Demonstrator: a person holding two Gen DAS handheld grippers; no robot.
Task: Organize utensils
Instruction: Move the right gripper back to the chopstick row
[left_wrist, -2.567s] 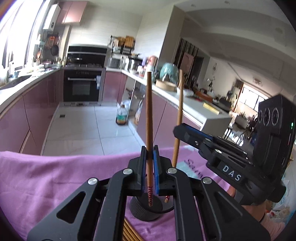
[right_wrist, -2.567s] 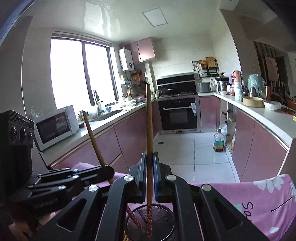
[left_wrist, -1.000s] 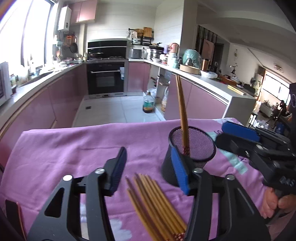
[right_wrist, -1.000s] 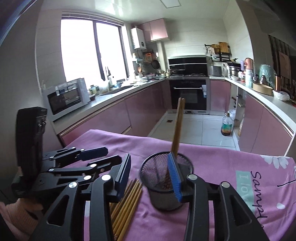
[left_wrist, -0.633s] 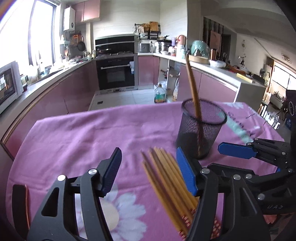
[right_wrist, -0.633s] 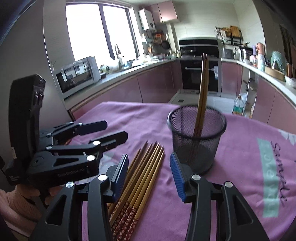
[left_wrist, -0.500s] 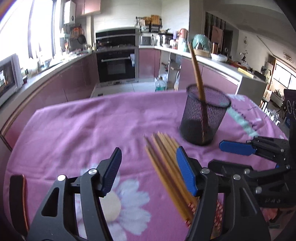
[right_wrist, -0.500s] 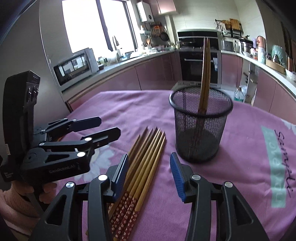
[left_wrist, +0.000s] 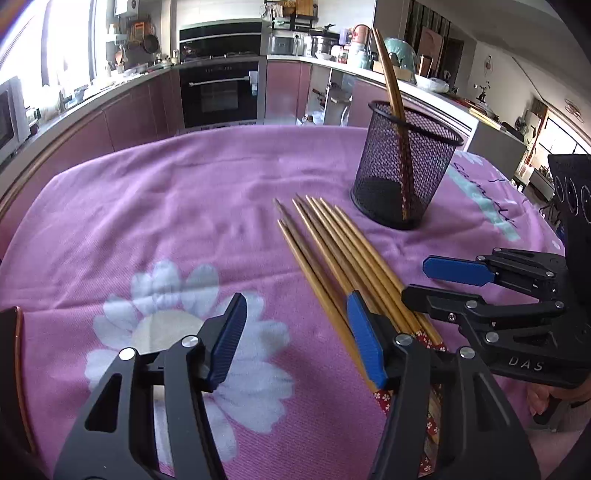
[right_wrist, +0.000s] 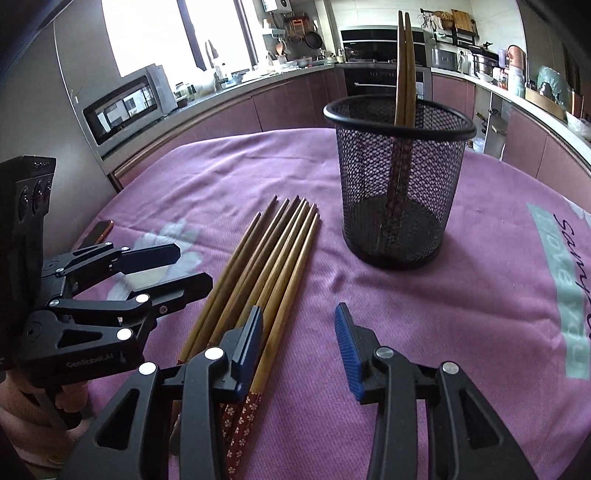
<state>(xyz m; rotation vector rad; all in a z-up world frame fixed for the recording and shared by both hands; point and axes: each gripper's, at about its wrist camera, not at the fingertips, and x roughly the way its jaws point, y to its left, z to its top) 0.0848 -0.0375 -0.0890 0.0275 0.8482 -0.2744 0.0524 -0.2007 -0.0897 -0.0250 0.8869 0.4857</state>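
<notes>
Both grippers, left gripper (left_wrist: 297, 334) and right gripper (right_wrist: 299, 341), have lowered empty from the black wire-mesh cup (right_wrist: 399, 177), now holding two chopsticks (right_wrist: 403, 62), jaws apart and just narrowing over nothing, beside the loose bamboo chopsticks (right_wrist: 266, 266) on the purple cloth (left_wrist: 147, 206), nothing obstructing.

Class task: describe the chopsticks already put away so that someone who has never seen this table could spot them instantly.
Find the purple tablecloth, then the black mesh cup standing on it. The two chopsticks rise from that cup, leaning on its rim; all the others lie flat in a bundle beside it.
</notes>
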